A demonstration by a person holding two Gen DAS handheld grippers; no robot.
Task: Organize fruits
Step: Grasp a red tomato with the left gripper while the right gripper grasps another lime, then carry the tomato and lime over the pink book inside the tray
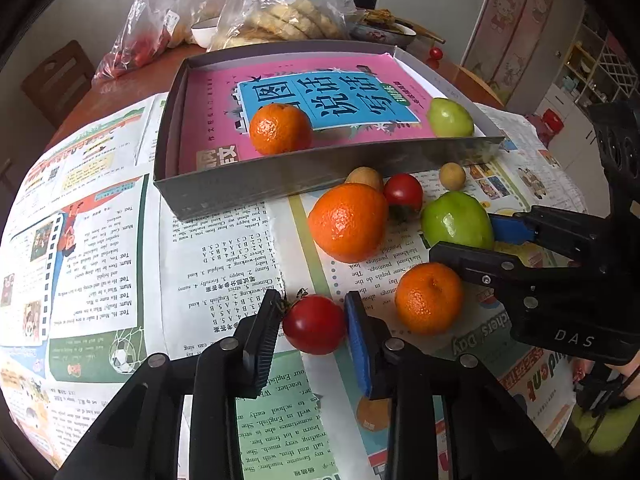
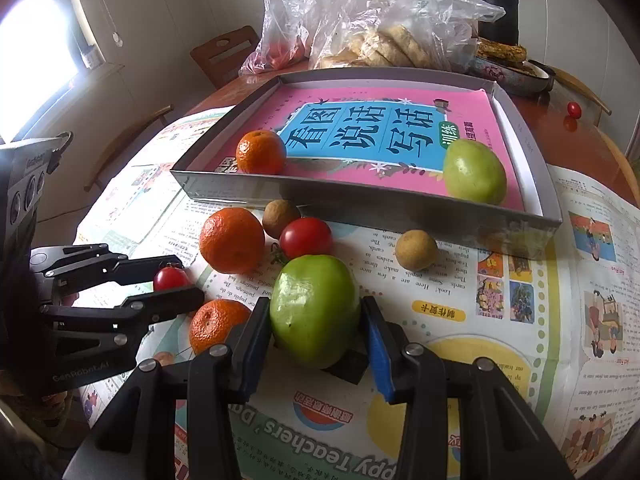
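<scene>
A grey shallow box point(image 1: 280, 184) point(image 2: 400, 208) lined with a pink book holds an orange point(image 1: 280, 129) point(image 2: 260, 152) and a green fruit point(image 1: 450, 117) point(image 2: 474, 172). On the newspaper in front lie loose fruits. My left gripper point(image 1: 314, 322) point(image 2: 176, 280) has its pads against a red cherry tomato point(image 1: 314, 324) point(image 2: 170, 278). My right gripper point(image 2: 316, 332) point(image 1: 472, 236) straddles a large green fruit point(image 2: 316, 308) point(image 1: 456, 220), its pads close beside it. Between them lie a big orange point(image 1: 348, 222) point(image 2: 232, 240), a small orange point(image 1: 428, 298) point(image 2: 216, 322), another tomato point(image 1: 404, 192) point(image 2: 306, 238) and two brown longans point(image 1: 452, 176) point(image 2: 416, 250).
Clear plastic bags of food point(image 1: 280, 12) point(image 2: 380, 32), bowls and a black flask point(image 2: 496, 4) stand behind the box. A stray tomato point(image 2: 574, 109) lies on the brown table at the far right. Wooden chairs point(image 2: 228, 54) stand beyond the table's left edge.
</scene>
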